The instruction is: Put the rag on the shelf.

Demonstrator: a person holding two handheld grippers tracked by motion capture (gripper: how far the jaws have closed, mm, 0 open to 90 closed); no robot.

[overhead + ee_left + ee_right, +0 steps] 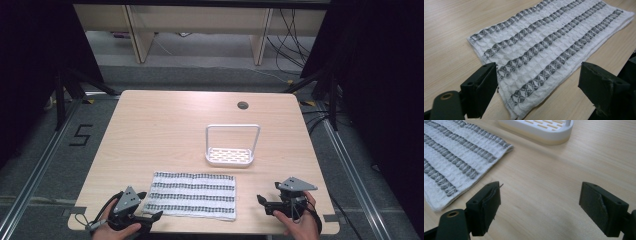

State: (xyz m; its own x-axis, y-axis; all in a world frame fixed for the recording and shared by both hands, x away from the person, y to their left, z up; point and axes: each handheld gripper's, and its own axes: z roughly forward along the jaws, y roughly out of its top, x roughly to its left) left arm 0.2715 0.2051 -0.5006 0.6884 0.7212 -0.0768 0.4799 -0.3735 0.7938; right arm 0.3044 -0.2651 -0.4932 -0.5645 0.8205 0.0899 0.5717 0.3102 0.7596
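White-and-grey striped towel (194, 195) lies flat near the tabletop's (165, 125) front edge, below a white rack (231, 146), flanked by the left gripper (150, 216) and right gripper (264, 202), both spread, empty.

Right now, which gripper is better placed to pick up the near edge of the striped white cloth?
Probably the left gripper. Its open jaws straddle a corner of the grey-striped white cloth. The right gripper, also open, faces bare wooden table, the cloth off to its side.
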